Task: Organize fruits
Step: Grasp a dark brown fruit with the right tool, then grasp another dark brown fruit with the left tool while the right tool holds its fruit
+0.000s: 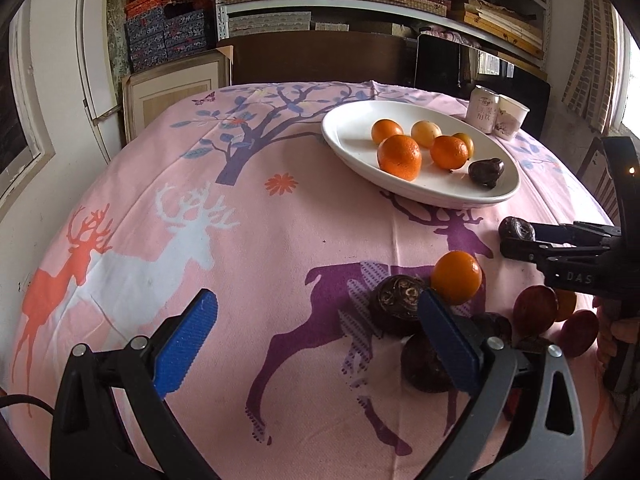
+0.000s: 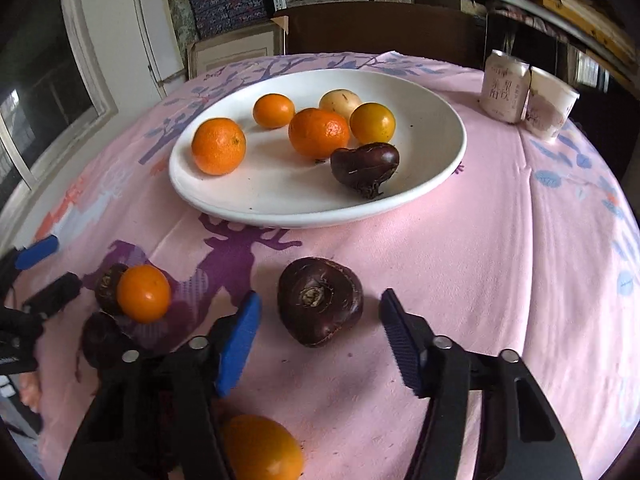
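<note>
We find the dark fruit (image 2: pixel 316 288) on the cloth (image 2: pixel 480 280) near the plate (image 2: pixel 280 216), between the right gripper's (image 2: pixel 320 304) parted fingers, untouched. The left gripper (image 1: pixel 320 340) stands wide apart, empty

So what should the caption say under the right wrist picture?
Right gripper open around a dark fruit, near the white plate of oranges.

An orange (image 2: pixel 262 449) was cut off by the right view's bottom edge and partly hidden behind a finger. In the left view, a dark fruit (image 1: pixel 426 366) sat half hidden behind a blue pad (image 1: pixel 448 342). The can's (image 2: pixel 505 87) print was too small to read.
</note>
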`<state>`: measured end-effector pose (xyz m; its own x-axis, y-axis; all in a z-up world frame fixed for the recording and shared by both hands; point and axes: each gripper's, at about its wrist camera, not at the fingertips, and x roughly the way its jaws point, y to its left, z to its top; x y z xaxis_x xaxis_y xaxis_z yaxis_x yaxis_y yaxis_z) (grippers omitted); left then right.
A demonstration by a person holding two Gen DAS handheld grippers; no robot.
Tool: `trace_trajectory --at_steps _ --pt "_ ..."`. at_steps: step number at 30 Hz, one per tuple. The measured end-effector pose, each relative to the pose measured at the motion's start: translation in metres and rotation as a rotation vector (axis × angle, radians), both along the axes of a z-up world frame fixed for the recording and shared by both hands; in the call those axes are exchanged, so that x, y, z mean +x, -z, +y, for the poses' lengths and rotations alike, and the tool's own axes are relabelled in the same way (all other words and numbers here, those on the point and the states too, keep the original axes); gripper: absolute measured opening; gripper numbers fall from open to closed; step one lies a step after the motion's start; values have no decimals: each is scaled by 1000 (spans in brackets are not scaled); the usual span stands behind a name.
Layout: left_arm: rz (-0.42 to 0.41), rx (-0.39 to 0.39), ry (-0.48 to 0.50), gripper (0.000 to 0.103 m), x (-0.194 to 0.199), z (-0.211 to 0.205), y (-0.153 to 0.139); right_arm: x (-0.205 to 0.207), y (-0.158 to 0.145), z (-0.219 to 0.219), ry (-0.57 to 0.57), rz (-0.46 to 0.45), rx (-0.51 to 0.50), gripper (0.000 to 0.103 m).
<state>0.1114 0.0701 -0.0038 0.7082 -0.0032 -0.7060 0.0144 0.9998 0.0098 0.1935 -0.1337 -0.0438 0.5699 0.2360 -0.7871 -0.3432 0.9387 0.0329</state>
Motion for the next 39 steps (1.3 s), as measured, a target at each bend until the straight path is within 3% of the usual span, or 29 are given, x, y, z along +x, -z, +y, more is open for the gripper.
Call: trace_trajectory --at_steps 1,10,14,20,23,26,31,35,39 --pt "2 3 5 98 0 -1 1 -1 0 3 -16 -15 -32 42" --pt "-4 74 115 98 -3 -29 4 -18 0 -40 34 8 54 42" --pt "35 116 144 99 4 -39 11 -20 0 -38 41 -2 42 42" --pt "91 55 109 99 28 -21 18 -20 1 -40 42 2 52 43" --pt "87 95 2 99 30 2 18 -20 1 -41 43 4 60 43" --pt "101 66 -45 99 31 16 19 -19 1 -40 43 4 60 44" --pt "108 184 9 98 34 -8 22 -19 1 -40 43 3 59 44" --pt "152 58 7 99 44 7 26 -19 1 -40 43 4 60 44" --pt "143 51 12 98 44 5 26 -19 1 -41 41 5 60 45"
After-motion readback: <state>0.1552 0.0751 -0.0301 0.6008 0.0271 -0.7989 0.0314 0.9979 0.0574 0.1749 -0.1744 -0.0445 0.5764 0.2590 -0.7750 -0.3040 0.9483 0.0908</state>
